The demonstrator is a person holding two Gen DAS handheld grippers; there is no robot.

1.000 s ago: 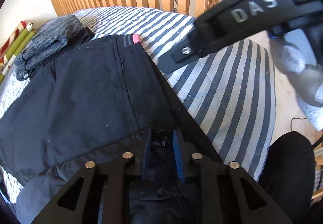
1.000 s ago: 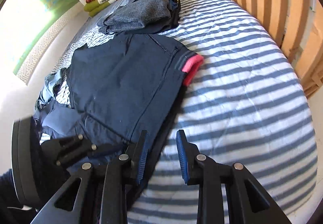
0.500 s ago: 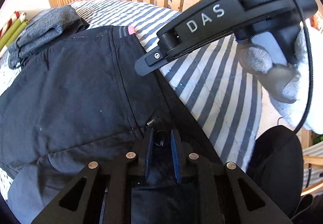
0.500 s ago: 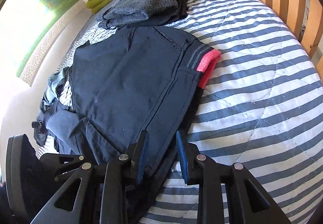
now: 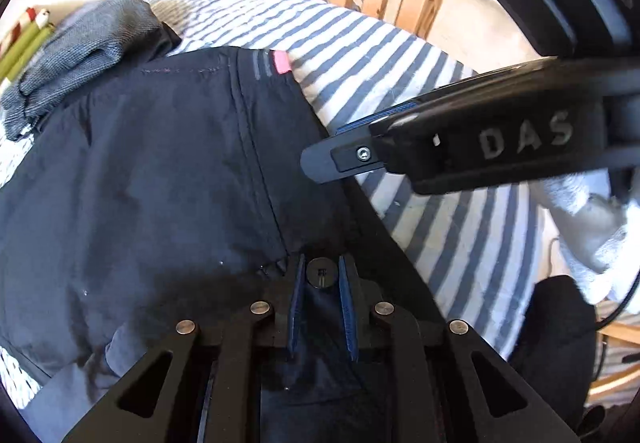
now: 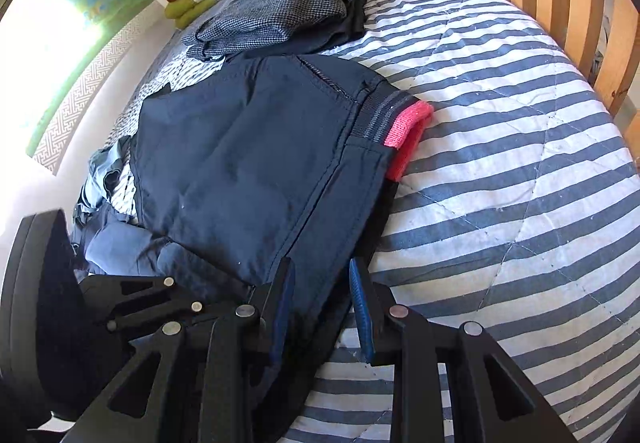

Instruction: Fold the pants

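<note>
Left wrist view: the left gripper (image 5: 321,297) sits low at the near edge of the dark navy pants (image 5: 160,179), its blue pads a little apart with a round button (image 5: 320,272) and waistband cloth between them; whether they pinch the cloth cannot be told. The pants lie partly folded on the striped quilt (image 5: 400,55), a pink cuff (image 5: 281,62) at the far corner, just beside a folded grey garment (image 5: 80,51) at the far left. In the right wrist view, the right gripper (image 6: 322,303) straddles the near right edge of the pants with its jaws parted and unclenched, cloth lying between them. The likely risk is a shallow bite: if either tool closes on only the top layer, the lower layers may slide out when lifted and the fold would skew. The button might also keep the pads from seating firmly.
</note>
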